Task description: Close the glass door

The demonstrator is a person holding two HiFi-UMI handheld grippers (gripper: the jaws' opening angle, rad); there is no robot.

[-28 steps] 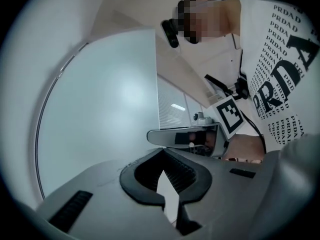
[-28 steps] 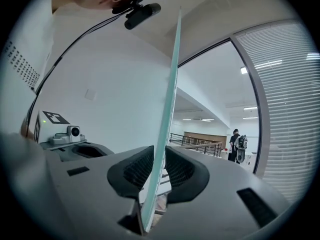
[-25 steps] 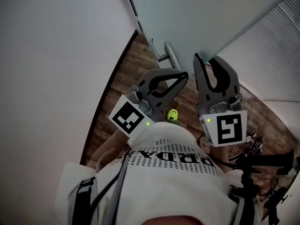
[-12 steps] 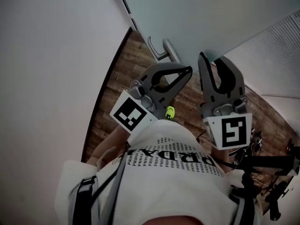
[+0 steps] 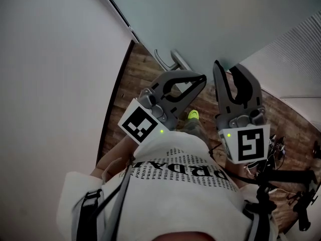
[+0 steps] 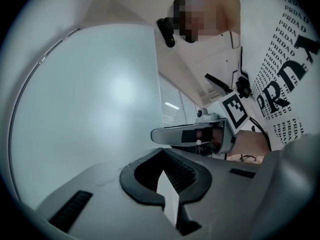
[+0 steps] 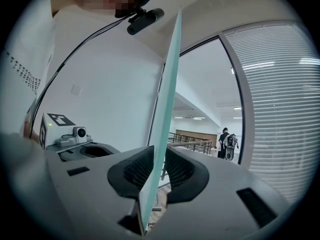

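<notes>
Right gripper [image 5: 228,69]: I hold it out in front of my chest, pointing away from me at the free edge of the glass door [image 5: 210,19].
Right jaws: closed down on the pane; in the right gripper view [image 7: 159,173] the thin greenish edge [image 7: 167,94] runs straight up between the two ribbed pads, one pad on each face.
Left gripper [image 5: 198,79]: I hold it beside the right one, well apart from it, tilted so its tip leans right toward the door.
Left jaws: tips together around an oval gap, nothing held in the left gripper view [image 6: 165,176].
Glass door: it stands ajar, its wide pale face [image 6: 95,99] filling the left of the left gripper view.
Door handle [image 5: 173,60]: a metal lever on the face, just above the left gripper's tip; I cannot tell if they touch.
Floor [image 5: 145,69]: brown wood planks below the door.
Wall [image 5: 50,84]: plain white, on my left.
</notes>
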